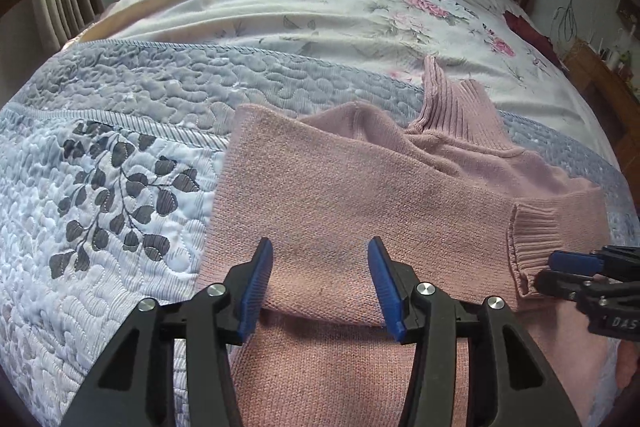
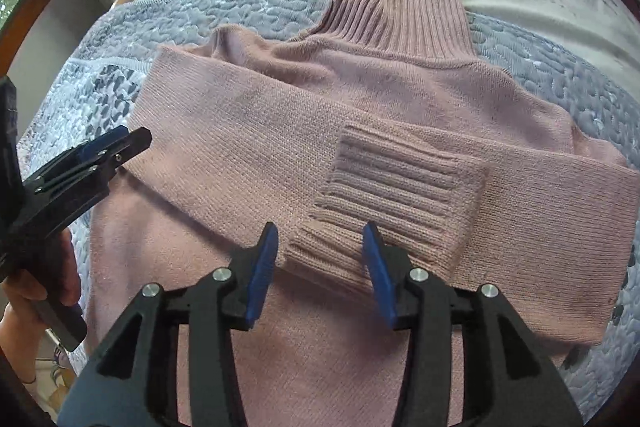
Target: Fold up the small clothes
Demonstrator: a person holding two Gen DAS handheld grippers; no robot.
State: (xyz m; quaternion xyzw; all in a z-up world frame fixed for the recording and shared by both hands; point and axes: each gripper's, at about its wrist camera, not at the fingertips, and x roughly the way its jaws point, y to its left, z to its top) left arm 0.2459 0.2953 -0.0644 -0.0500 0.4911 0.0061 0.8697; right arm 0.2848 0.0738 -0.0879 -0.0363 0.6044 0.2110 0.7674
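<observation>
Blue-padded, both the left gripper (image 1: 320, 285) and right gripper (image 2: 322, 273) hover wide apart and empty over the soft, limp pink sweater (image 2: 280, 155) on the quilt (image 1: 120, 163), likely best pinched at its hem.
</observation>
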